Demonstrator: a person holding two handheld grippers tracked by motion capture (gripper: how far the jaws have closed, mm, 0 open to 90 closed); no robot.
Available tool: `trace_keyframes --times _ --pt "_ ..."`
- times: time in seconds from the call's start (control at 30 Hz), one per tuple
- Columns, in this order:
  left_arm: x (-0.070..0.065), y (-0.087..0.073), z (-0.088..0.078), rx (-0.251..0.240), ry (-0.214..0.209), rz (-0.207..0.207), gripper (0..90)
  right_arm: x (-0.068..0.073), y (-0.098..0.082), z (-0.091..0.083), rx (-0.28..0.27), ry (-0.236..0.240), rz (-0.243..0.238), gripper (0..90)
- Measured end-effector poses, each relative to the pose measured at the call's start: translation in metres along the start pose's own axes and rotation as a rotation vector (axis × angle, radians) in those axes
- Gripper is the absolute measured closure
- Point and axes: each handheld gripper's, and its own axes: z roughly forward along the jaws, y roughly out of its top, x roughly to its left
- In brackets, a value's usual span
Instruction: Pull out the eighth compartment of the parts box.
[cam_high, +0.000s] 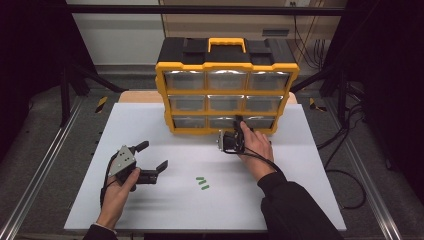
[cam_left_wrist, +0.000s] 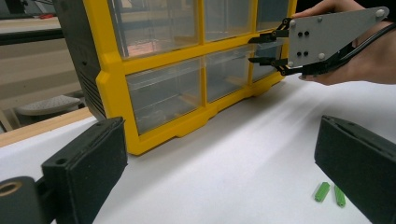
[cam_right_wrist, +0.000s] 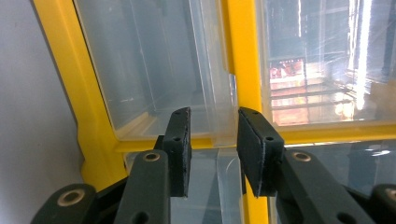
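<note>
A yellow and black drawer cabinet (cam_high: 227, 65) with clear drawers stands at the back of the white table (cam_high: 150, 120). My right gripper (cam_high: 239, 121), turned on its side, is at the bottom row near the divider between the middle and right columns. In the right gripper view its jaws (cam_right_wrist: 214, 126) stand close together on the clear lip of a bottom drawer (cam_right_wrist: 154, 74). The left gripper view also shows that right gripper (cam_left_wrist: 256, 50) against the cabinet front (cam_left_wrist: 163, 93). Held low at the table's left, my left gripper (cam_high: 154, 155) (cam_left_wrist: 224, 158) is wide open with nothing in it.
Three small green pieces (cam_high: 202, 183) lie on the table between the two hands, two of them (cam_left_wrist: 322, 191) showing near the left gripper's right jaw. A cable (cam_high: 260, 156) trails from the right gripper along the forearm. Metal rails (cam_high: 45, 160) flank the table.
</note>
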Motion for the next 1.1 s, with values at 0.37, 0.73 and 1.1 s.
trace_keyframes --times 0.37,0.73,1.1 --pt "-0.0001 -0.0002 0.0002 0.002 -0.001 -0.001 2.0 0.0017 0.0013 0.0 0.009 -0.017 0.008 68.9" --pt "0.0 -0.0003 0.0003 0.003 -0.002 -0.002 2.0 0.0003 0.0011 -0.0002 0.007 -0.025 0.004 73.4" --pt "-0.0009 -0.0005 0.001 -0.001 -0.002 -0.008 2.0 0.0009 0.0015 0.0 0.008 -0.031 -0.003 74.6"
